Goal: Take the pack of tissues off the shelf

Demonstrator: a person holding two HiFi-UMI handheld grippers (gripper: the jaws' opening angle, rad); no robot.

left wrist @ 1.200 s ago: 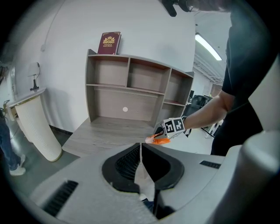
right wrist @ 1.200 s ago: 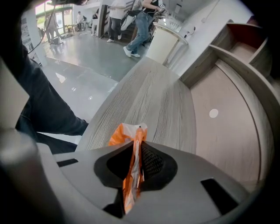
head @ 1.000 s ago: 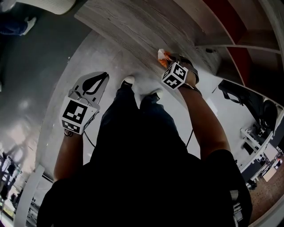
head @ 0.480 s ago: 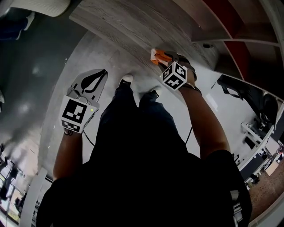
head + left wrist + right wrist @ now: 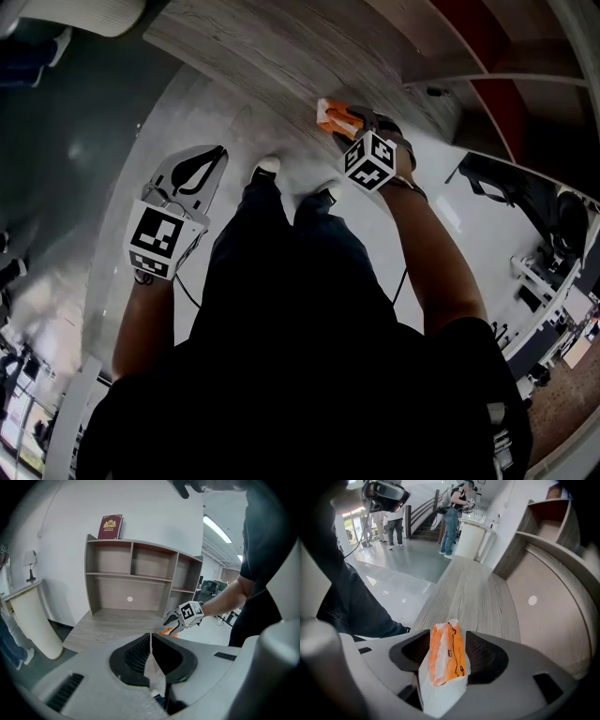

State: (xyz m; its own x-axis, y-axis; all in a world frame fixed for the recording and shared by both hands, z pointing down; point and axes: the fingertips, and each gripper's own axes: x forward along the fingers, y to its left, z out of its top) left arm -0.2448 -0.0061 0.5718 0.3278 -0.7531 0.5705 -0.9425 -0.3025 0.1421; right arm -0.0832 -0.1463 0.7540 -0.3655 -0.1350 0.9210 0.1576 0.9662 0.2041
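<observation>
While my right gripper points steeply down at the desk, its jaws have just been swinging apart and now stand wide. The orange pack of tissues stands on edge between the two dark pads. I see a gap at the left pad and no sign that the right one presses on it, so I judge the pack released.

Seen from the head camera, the right gripper hangs over the front edge of the grey wood-grain desk top. The pack of tissues rests on that surface at the jaw tips. A second ago only a sliver of orange peeked out from under the gripper; now most of the pack shows.

My left gripper waits lower and well to the side, its jaws closed together on nothing (it plays no part here).

Farther off, the left gripper view takes in the shelf unit at the back of the desk. Every compartment I can see is bare, and a dark red book stands on top. The pack is a small orange spot at the near desk edge, beneath the right gripper.

I read this as the task nearly complete: the pack is off the shelf and set down. What remains is lifting the open jaws straight up without tipping it.
</observation>
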